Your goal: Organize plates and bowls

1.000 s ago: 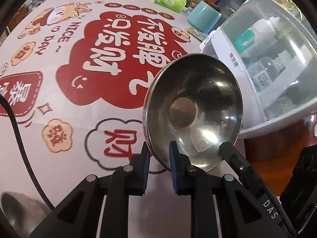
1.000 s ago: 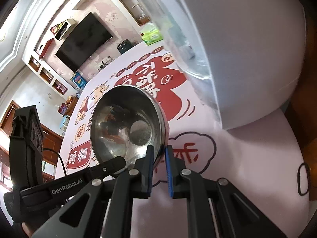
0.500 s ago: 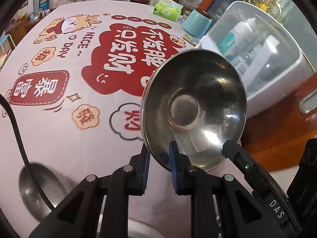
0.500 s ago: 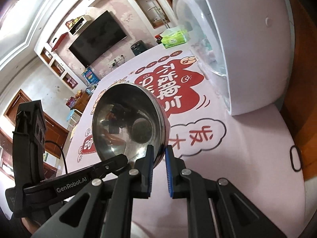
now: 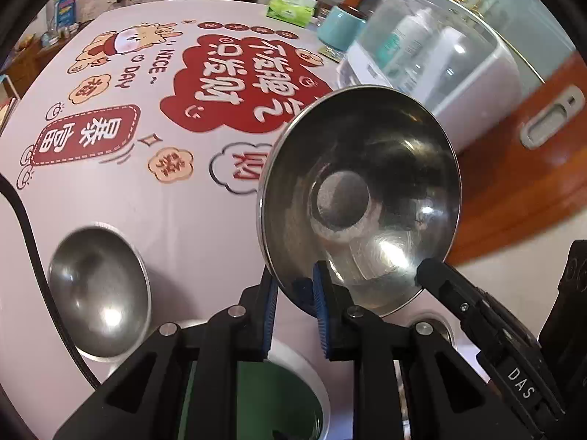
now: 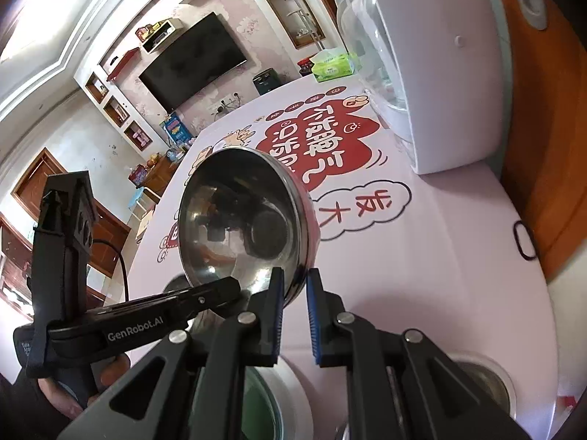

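Note:
A shiny steel bowl point(image 5: 359, 198) hangs tilted above the printed tablecloth point(image 5: 146, 190), and both grippers hold it by its near rim. My left gripper point(image 5: 293, 293) is shut on the rim, one blue pad inside the bowl and one outside. The right gripper's black finger point(image 5: 440, 282) grips the rim beside it. In the right wrist view the same steel bowl point(image 6: 242, 220) sits in my right gripper point(image 6: 295, 289), shut on its rim, with the left gripper point(image 6: 216, 291) clamped on the rim to the left. A second steel bowl point(image 5: 99, 289) rests on the table at the left.
A white dish with a green inside point(image 5: 282, 396) lies under the grippers. Another steel dish point(image 6: 484, 377) shows at the lower right. A white cabinet with a clear lid point(image 5: 440, 62) stands at the right. A teal cup point(image 5: 339, 27), a tissue pack point(image 5: 291, 9) and a black cable point(image 5: 33, 256) are also here.
Both grippers have drawn the bowl back from the white cabinet and slightly up. The second steel bowl and the green-lined dish have come into view below.

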A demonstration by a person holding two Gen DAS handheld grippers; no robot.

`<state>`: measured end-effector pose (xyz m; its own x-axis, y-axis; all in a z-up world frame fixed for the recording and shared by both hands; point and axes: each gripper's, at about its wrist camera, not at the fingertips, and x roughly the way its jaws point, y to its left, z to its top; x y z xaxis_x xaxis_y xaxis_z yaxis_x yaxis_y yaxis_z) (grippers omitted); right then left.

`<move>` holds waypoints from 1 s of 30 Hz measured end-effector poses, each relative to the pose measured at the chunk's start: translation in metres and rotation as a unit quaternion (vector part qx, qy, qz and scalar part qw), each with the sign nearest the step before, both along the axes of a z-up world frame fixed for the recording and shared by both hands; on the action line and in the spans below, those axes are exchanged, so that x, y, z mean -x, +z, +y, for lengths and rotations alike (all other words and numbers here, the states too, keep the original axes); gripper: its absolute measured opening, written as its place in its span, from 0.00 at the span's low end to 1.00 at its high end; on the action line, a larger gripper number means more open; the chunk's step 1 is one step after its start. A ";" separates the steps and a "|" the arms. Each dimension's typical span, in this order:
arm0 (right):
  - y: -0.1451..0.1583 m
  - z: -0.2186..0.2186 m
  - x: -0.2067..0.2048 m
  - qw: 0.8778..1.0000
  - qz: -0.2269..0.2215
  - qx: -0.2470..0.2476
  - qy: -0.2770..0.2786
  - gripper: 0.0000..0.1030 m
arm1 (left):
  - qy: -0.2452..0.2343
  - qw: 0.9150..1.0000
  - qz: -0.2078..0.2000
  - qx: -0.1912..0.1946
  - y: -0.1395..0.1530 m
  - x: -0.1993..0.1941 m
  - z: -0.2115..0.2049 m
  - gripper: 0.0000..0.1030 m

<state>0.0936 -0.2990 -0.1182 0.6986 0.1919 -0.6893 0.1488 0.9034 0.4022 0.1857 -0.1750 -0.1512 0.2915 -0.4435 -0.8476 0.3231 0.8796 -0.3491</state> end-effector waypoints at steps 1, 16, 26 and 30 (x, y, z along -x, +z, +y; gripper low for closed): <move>0.000 0.000 0.007 1.000 -0.001 0.001 -0.001 0.11 | -0.004 1.000 0.001 0.002 0.001 0.005 0.000 0.17; 0.015 0.001 0.088 0.999 -0.010 0.022 -0.048 0.11 | -0.076 0.997 -0.014 0.016 0.019 0.072 -0.014 0.17; 0.005 -0.010 0.148 0.993 0.020 0.008 -0.119 0.11 | -0.146 0.989 0.013 0.017 0.009 0.108 -0.039 0.18; -0.002 -0.015 0.169 0.989 0.043 0.006 -0.143 0.11 | -0.172 0.984 0.034 0.015 -0.004 0.123 -0.055 0.18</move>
